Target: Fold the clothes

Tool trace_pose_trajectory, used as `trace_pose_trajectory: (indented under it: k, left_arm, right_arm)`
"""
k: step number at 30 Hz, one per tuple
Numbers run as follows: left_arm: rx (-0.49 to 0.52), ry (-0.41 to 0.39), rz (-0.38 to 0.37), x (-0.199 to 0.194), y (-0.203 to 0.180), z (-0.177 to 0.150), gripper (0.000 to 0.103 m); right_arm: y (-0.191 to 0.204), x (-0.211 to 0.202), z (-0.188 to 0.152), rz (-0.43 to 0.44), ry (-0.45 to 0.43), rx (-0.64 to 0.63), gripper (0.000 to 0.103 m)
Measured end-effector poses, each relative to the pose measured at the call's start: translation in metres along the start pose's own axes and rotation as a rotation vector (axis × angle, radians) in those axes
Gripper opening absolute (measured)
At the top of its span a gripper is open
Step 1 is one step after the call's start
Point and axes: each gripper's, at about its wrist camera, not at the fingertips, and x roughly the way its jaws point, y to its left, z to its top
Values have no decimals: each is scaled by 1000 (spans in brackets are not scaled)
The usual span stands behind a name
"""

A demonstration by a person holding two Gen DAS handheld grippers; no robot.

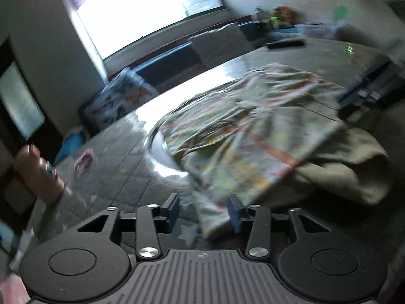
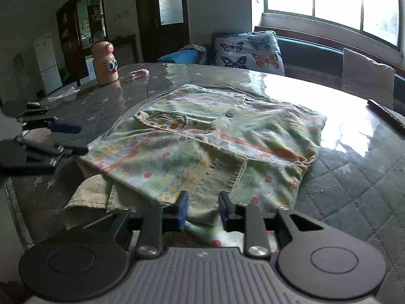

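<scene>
A small pale green child's garment (image 2: 207, 139) with orange and yellow print lies partly folded on the glass-topped table (image 2: 354, 152), its ribbed cuff (image 2: 222, 177) toward me. My right gripper (image 2: 202, 210) is open, its blue pads on either side of the garment's near hem. In the blurred left wrist view the same garment (image 1: 253, 131) lies ahead. My left gripper (image 1: 205, 210) is open, with a garment corner hanging between its pads. The left gripper also shows in the right wrist view (image 2: 63, 136), at the garment's left edge.
A peach cartoon-face bottle (image 2: 105, 63) and a small pink item (image 2: 139, 73) stand at the table's far left. A dark remote (image 2: 387, 116) lies at the right edge. A butterfly cushion (image 2: 250, 50) and a grey cushion (image 2: 367, 76) sit on the bench behind.
</scene>
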Motion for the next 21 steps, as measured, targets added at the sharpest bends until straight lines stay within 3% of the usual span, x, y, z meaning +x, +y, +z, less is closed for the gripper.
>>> trace_pose_trajectory:
  k: [2,5,9,14,15,19,21]
  left_arm:
    - [71,-27,-24,-7,-15,-2,53]
    - [172,-68,-56,-11,-38,-5,55]
    - [269,-132,-90,-14,-61,-4,55]
    - [294,-199,-144,-11,-71,4,55]
    - [287,-207,-154,-9,-70,6,50]
    - [213,-215,-201,-5,-62,14,17]
    - [146,-211,-213,-4,-53,20,12]
  right_arm:
    - [0,-5,-1,-4,-2,-3,36]
    - [0,-11,-3,-5,0,-14,54]
    - [3,-18,-8,-4,7,-46,57]
    - [5,-26,-13,-10,24,-92,60]
    - [5,-27,-15,-8,27,-103,60]
    - [7,-32,-19,2,38,-149,61]
    - [9,-34,-21,11,37,-172,64]
